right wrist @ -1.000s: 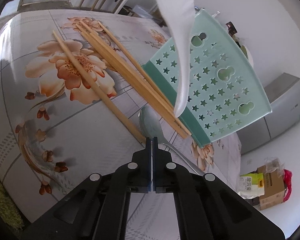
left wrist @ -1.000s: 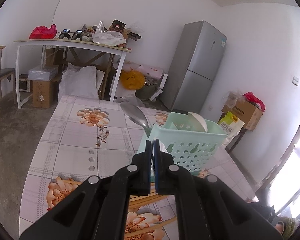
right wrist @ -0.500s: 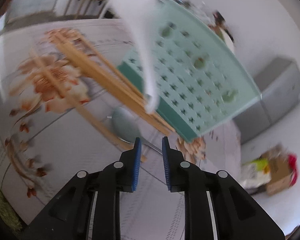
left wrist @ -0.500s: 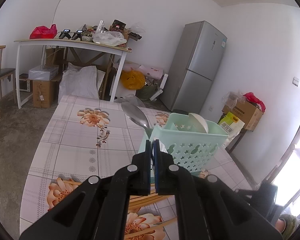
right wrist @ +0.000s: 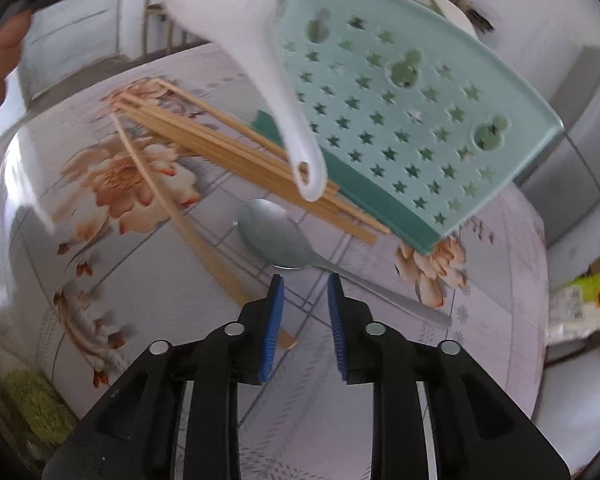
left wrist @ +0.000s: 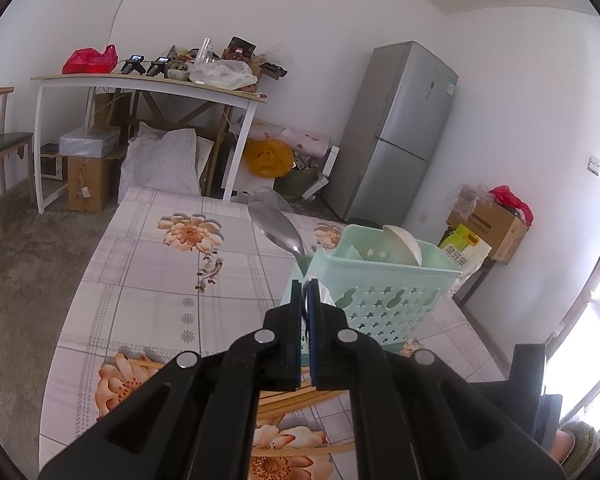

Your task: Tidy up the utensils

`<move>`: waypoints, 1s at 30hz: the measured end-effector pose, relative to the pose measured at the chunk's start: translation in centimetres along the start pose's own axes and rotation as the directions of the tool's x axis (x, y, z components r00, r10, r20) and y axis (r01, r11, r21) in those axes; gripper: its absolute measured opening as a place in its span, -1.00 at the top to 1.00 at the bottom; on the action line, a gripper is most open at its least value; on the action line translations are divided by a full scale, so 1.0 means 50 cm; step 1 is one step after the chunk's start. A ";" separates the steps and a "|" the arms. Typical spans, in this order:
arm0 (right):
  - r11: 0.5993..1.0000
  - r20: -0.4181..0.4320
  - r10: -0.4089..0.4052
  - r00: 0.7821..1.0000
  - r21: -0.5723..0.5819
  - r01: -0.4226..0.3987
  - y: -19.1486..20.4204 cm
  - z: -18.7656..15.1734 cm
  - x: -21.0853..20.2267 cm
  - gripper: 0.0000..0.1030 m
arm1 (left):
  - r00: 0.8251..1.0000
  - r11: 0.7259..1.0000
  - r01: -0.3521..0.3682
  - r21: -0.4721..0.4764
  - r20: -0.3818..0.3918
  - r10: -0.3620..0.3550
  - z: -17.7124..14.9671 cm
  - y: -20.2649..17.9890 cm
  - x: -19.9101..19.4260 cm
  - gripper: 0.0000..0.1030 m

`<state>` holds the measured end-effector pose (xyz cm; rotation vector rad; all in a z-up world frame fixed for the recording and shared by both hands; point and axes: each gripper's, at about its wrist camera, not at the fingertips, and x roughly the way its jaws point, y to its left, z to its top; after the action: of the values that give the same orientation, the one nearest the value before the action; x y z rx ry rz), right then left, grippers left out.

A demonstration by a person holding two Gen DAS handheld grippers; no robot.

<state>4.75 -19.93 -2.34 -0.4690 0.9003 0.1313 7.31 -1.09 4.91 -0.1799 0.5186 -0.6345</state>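
Observation:
A mint green perforated basket [left wrist: 384, 280] stands on the flowered table; a metal spoon [left wrist: 278, 230] and a white spoon [left wrist: 402, 244] stick out of it. My left gripper [left wrist: 307, 292] is shut on a white ceramic spoon [right wrist: 256, 60], held above the table in front of the basket [right wrist: 400, 120]. My right gripper [right wrist: 303, 284] is open just above a metal spoon [right wrist: 296, 246] lying on the table. Several wooden chopsticks [right wrist: 236, 160] lie beside the basket.
The table [left wrist: 148, 272] has a flowered checked cloth. Beyond it stand a white side table with clutter [left wrist: 148, 80], a grey fridge [left wrist: 400, 132] and cardboard boxes [left wrist: 492, 228]. A chair [left wrist: 4, 148] stands at far left.
My right gripper has opened from shut and moved slightly closer over the metal spoon on the table. My left gripper stays shut on the white spoon, nearly still.

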 end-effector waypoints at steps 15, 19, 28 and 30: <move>0.968 0.068 -0.014 0.998 -0.248 0.031 0.097 0.045 0.014 0.35 | 1.000 1.000 -0.014 -0.009 0.008 0.014 0.000 0.004 0.004 0.96; 0.964 0.081 -0.042 0.996 -0.258 0.061 0.122 0.054 0.019 0.56 | 1.000 1.000 -0.013 -0.008 0.006 0.014 0.000 0.004 0.004 0.96; 0.940 0.118 -0.153 0.981 -0.289 0.182 0.206 0.038 0.035 0.95 | 1.000 1.000 -0.020 -0.007 0.018 0.021 0.003 0.009 -0.001 0.96; 0.939 0.127 -0.158 0.979 -0.287 0.189 0.213 0.036 0.033 0.97 | 0.999 1.000 -0.023 -0.009 0.023 0.023 0.004 0.011 -0.005 0.96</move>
<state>3.85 -9.77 -6.29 -0.8143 0.7362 0.1285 7.55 -0.51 5.01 -0.1890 0.5003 -0.6071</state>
